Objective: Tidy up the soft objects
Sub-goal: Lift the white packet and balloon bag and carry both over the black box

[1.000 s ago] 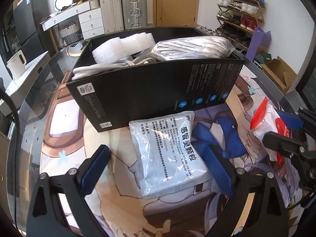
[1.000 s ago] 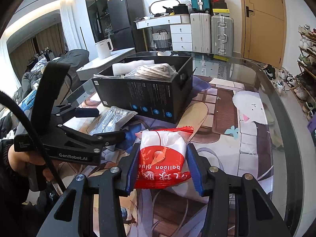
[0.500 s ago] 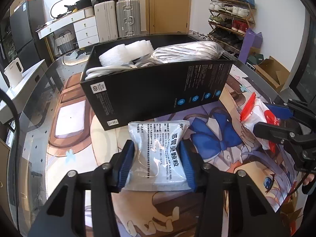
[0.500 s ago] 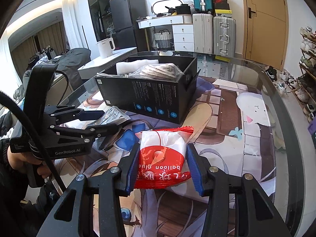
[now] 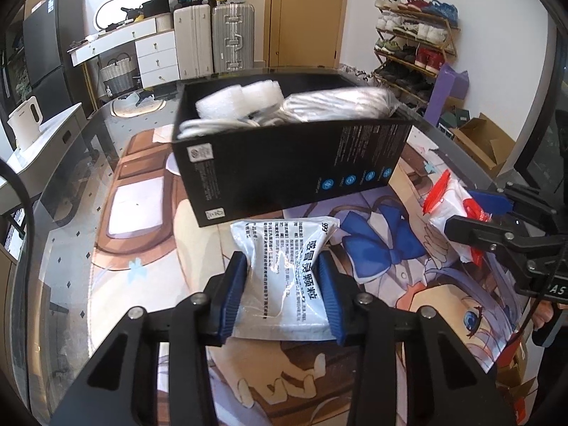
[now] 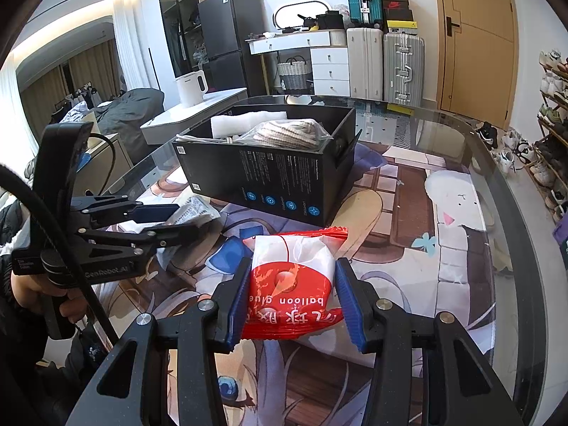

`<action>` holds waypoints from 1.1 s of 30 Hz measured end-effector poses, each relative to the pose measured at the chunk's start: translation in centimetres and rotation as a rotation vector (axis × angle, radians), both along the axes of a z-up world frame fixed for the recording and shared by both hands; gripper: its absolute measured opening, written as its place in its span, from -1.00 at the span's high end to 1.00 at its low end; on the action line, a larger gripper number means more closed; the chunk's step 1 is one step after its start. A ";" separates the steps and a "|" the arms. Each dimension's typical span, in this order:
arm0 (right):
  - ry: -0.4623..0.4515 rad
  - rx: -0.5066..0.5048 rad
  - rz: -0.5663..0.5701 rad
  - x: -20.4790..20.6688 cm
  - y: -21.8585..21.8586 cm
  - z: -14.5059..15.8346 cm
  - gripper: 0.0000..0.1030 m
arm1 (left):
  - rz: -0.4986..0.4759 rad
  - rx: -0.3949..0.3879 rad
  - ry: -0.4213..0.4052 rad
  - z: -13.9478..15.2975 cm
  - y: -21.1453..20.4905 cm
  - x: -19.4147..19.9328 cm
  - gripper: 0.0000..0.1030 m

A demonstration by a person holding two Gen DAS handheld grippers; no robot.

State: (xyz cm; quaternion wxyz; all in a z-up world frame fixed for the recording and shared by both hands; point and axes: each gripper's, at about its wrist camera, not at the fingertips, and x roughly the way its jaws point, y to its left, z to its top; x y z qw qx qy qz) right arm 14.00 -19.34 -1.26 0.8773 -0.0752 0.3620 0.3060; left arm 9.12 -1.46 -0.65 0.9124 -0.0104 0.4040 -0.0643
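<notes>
Closing left claw (image 5: 282,293) pinches white sachet (image 5: 287,269) just before black box (image 5: 291,163); right claw (image 6: 291,296) clamps red-white packet (image 6: 293,277) nearby. Both look light, crinkly, slippery; grip mid-body.

Each tool (image 6: 291,298): black frame, blue ribbed pads (image 6: 349,301), silver screws, black cable, "GenRobot.AI" marking.

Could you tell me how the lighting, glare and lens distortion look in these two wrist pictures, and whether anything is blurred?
Left wrist view: strong fisheye bending, dark vignette corners; the black box and its bagged contents look slightly motion-smeared, while the silver packet print stays readable. Right wrist view: sharper, daylight glare on the glass table, red-and-white packet crisp, left side dim.
</notes>
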 end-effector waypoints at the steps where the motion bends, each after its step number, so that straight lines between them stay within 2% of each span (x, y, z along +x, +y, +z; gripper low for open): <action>1: -0.003 0.001 -0.002 0.0 0.0 0.0 0.09 | 0.000 -0.002 -0.006 0.2 0.3 -0.2 0.23; 16: -0.038 0.060 -0.022 0.0 -0.4 1.2 0.09 | 0.015 -0.045 -0.116 3.5 2.5 -1.9 0.23; 28: -0.069 0.128 -0.029 -0.5 -0.4 3.2 0.09 | 0.035 -0.056 -0.169 5.5 4.0 -1.9 0.23; 33: -0.073 0.121 -0.040 0.0 0.5 4.0 0.09 | 0.048 -0.068 -0.187 6.2 4.7 -1.8 0.23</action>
